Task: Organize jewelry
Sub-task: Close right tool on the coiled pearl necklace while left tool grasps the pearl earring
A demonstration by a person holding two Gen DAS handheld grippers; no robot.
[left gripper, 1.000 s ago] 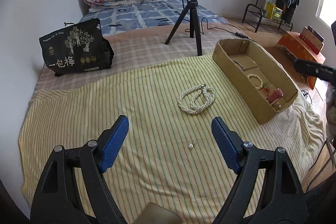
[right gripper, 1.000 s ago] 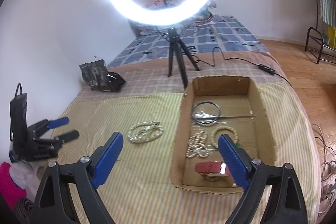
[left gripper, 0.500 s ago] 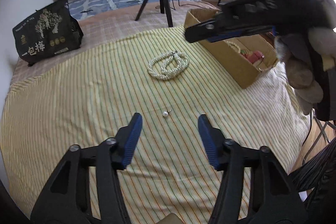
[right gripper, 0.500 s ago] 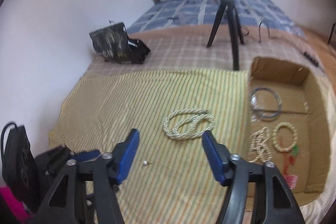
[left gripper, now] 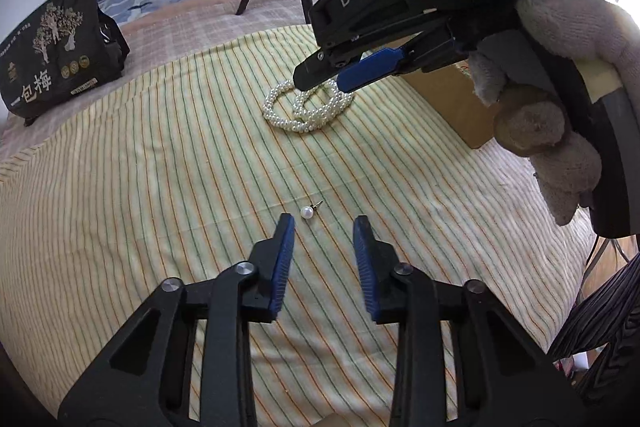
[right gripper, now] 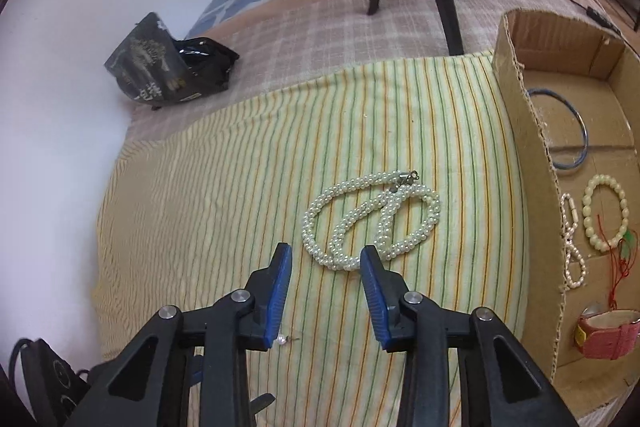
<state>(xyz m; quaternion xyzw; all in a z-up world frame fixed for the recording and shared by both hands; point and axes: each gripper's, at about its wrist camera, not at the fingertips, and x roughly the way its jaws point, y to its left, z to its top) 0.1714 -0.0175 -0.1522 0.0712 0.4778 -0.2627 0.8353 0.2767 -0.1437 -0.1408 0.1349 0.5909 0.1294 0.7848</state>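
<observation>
Hand-held gripper [right gripper: 326, 253] nears coiled white pearl necklace [right gripper: 370, 221].

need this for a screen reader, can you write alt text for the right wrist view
The right gripper, jaws closing with nothing between them, points down at a coiled white pearl necklace on a yellow striped cloth. To the right, an open cardboard box holds bracelets and a pink watch.

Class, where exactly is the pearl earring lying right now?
The pearl earring lies on the striped cloth, just beyond the left tongs, nearer than the pearl necklace.
</observation>
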